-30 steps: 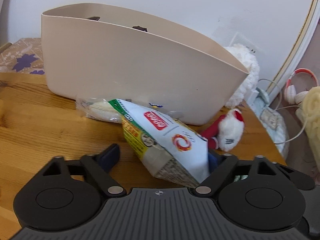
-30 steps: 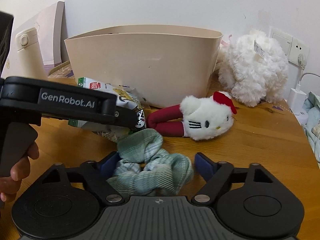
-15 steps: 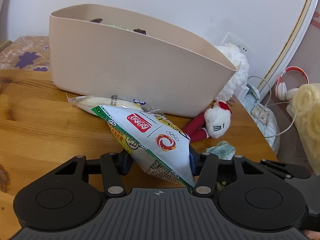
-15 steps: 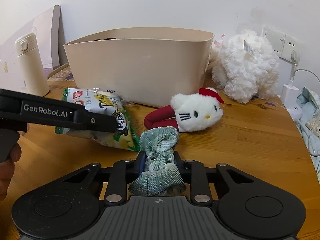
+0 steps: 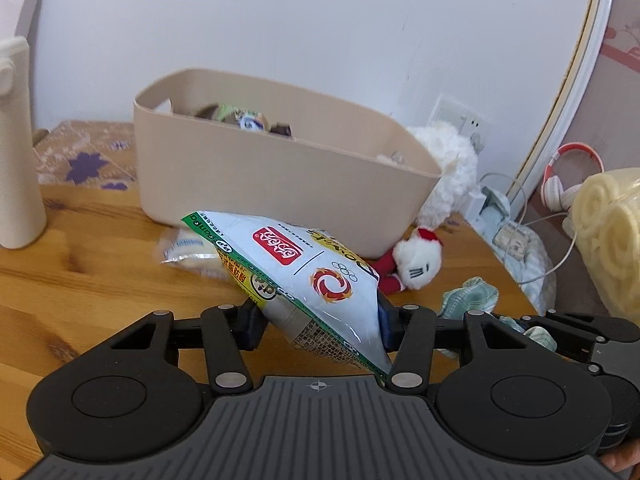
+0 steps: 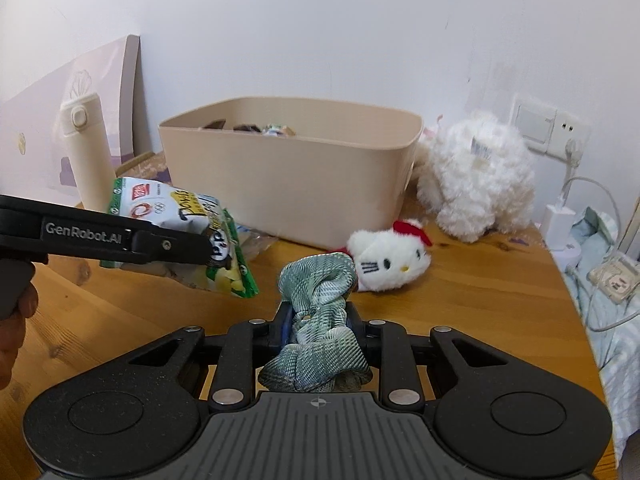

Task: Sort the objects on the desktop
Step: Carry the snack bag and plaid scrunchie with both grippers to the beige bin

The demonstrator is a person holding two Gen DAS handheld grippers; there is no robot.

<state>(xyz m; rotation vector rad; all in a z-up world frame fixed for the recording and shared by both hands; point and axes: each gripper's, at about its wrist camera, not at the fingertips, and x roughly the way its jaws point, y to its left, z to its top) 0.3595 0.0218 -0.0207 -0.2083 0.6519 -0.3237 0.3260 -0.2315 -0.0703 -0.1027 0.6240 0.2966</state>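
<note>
My left gripper (image 5: 316,326) was clamped on the snack bag (image 5: 304,276), its jaws having just closed on the lower end, the bag lifted clear of the desk (image 5: 80,280) in front of the beige bin (image 5: 280,184). My right gripper (image 6: 318,326) was pinched narrow on the green plaid cloth (image 6: 320,304), jaws likewise just closed, the cloth bunched and raised over the desk's near middle.

Handling, by my judgement: the bag was light, air-puffed, with slick film and probably brittle contents; a hold on the end is apt to slip, so the crimped seam is the better place. The cloth was soft and limp, with no breakage risk; loose folds could drag or snag on the bin rim.

Legible writing: "GenRobot.AI" on the left gripper's arm; "Dowels" or similar on the bag, uncertain; a red logo with script I could not read; a five-ring mark. The clear packet (image 5: 192,248) behind bore blue print, too blurred to read.
</note>
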